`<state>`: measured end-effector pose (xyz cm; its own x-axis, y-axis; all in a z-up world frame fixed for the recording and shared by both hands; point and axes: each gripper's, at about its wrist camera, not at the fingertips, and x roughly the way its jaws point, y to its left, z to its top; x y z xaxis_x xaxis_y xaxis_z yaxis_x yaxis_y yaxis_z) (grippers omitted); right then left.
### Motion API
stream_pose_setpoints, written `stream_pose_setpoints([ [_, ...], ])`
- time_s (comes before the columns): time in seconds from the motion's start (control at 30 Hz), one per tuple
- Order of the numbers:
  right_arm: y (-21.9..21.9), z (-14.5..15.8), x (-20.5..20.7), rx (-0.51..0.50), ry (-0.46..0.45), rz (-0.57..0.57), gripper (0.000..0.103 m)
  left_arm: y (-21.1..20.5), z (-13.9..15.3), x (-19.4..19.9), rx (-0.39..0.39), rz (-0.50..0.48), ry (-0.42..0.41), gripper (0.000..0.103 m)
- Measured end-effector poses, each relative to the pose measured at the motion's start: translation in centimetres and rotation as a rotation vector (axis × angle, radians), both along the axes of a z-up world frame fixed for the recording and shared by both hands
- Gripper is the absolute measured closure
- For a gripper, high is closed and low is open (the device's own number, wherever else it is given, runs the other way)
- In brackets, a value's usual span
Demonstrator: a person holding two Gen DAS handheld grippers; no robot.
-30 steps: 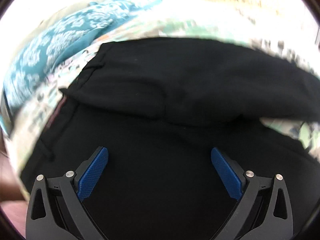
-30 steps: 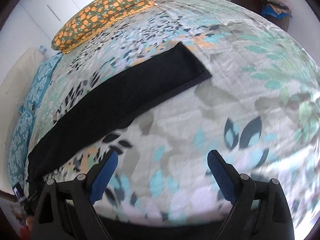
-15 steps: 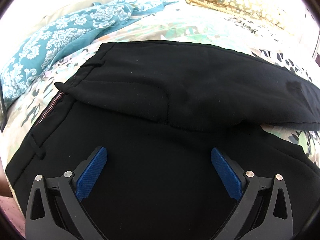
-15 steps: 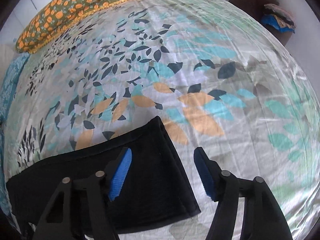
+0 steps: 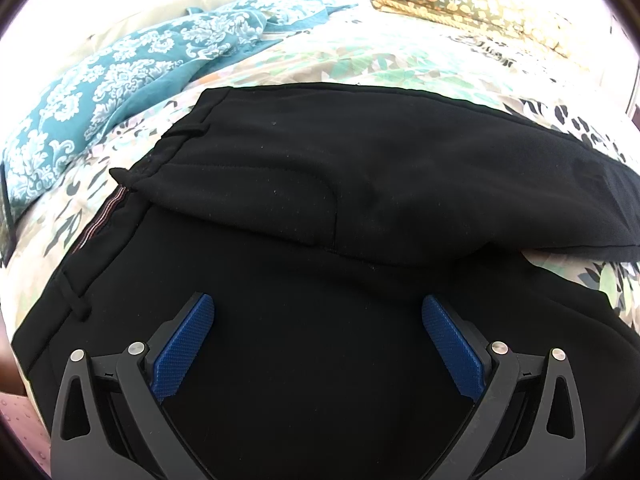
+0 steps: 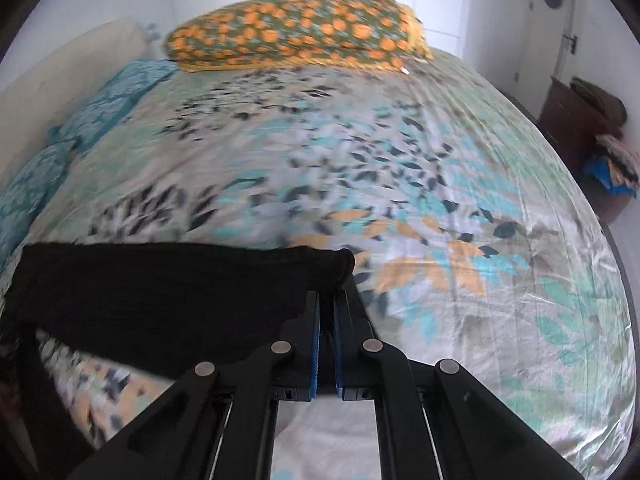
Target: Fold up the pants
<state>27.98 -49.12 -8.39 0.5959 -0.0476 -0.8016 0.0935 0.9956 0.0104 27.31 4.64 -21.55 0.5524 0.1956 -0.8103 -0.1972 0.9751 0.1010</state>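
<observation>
the black pants (image 5: 320, 208) lie on the flowered bed (image 6: 460, 184), waist end to the left with one leg already laid over the other, and the left gripper (image 5: 318, 340) hovers low over the seat with its jaws spread wide, holding nothing. to the right, the right gripper (image 6: 327, 316) has its jaws pinched tight on the leg hem, lifted off the sheet. this looks like the lengthwise fold; next the hem needs carrying toward the waistband.
</observation>
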Motion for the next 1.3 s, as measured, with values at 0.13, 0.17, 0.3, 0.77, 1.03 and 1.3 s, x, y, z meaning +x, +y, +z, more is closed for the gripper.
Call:
stream_pose_setpoints([
  [0.13,11.1,1.9,-9.6,0.028,0.006,0.223,0.096,0.0,0.1,0.0,0.003,0.004,0.005,0.000],
  [0.17,13.5,1.9,-12.2,0.018,0.018,0.265,0.096,0.0,0.1,0.0,0.003,0.005,0.006,0.000],
  [0.3,16.0,-1.4,-18.6,-0.124,0.158,0.221,0.096,0.0,0.2,0.0,0.005,0.010,0.011,0.000],
  [0.77,10.4,0.0,-19.7,0.536,-0.055,-0.344,0.021,0.6,0.6,-1.1,-0.038,0.016,0.036,0.000],
  [1.03,17.6,-11.9,-18.3,1.106,0.159,-0.540,0.021,0.8,0.6,-1.2,-0.048,0.007,0.042,0.000],
  [1.3,14.3,-12.8,-21.3,1.029,-0.002,-0.777,0.021,0.6,0.6,-1.3,-0.042,0.009,0.037,0.000],
])
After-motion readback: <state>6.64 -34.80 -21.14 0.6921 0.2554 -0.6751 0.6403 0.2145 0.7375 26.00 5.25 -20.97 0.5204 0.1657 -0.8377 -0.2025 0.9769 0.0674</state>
